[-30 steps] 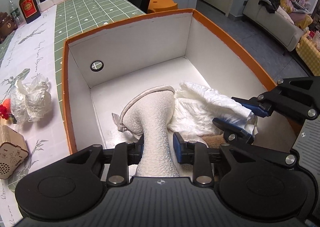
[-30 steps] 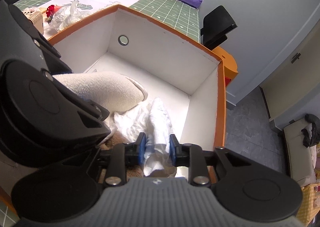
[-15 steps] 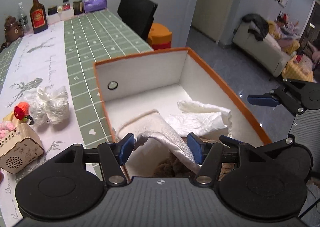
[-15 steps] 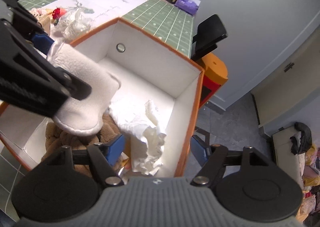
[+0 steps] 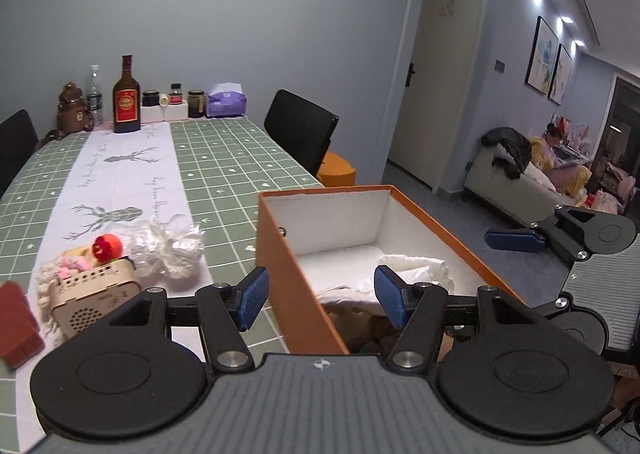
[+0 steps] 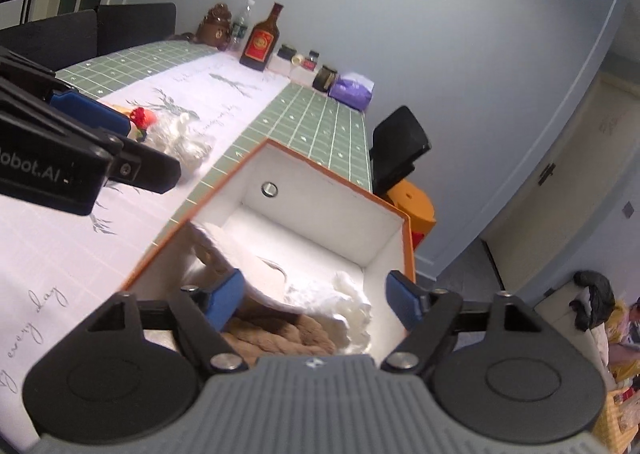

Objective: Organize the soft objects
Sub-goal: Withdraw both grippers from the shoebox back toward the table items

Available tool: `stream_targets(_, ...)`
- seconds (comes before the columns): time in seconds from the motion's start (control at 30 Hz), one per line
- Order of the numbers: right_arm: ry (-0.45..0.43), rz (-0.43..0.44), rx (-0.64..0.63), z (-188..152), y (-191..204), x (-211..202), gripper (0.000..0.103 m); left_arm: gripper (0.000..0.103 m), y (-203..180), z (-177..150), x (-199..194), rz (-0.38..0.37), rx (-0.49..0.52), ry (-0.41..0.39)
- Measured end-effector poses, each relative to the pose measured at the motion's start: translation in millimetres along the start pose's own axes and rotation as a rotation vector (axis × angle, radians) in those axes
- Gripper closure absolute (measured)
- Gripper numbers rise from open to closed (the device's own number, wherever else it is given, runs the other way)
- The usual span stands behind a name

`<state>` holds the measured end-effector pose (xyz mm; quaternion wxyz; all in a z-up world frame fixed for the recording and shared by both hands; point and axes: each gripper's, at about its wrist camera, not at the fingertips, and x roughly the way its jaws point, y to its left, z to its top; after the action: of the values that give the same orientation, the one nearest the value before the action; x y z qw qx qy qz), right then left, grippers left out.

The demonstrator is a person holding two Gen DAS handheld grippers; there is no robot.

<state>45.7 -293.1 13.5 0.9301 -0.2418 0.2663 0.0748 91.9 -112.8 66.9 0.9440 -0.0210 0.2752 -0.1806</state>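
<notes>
Above the orange cardboard box (image 5: 297, 286), both grippers, left (image 5: 320, 296) and right (image 6: 316, 304), have just released, leaving the white fleece cloth (image 6: 264, 282) and the crumpled white cloth (image 6: 344, 306) inside.

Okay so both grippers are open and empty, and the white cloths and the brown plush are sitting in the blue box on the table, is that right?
Not quite: the box is orange outside and white inside, not blue; only the gripper pads are blue. The left wrist view shows it. The rest holds: the left gripper and right gripper are open and empty, and the white cloths and brown plush lie in it.
</notes>
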Motion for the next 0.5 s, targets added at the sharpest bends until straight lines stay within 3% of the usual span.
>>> stream_targets(0.2, -0.074, 0.074, 0.086, -1.7, 33.5, -16.0, 0.022, 0.032, 27.4, -20.0, -25.0, 0.041, -0.032, -0.027)
stream_targets(0.5, -0.218, 0.122, 0.188, -1.1, 94.8, -34.0, 0.022, 0.032, 69.6, -60.2, -53.9, 0.175, -0.07, -0.078)
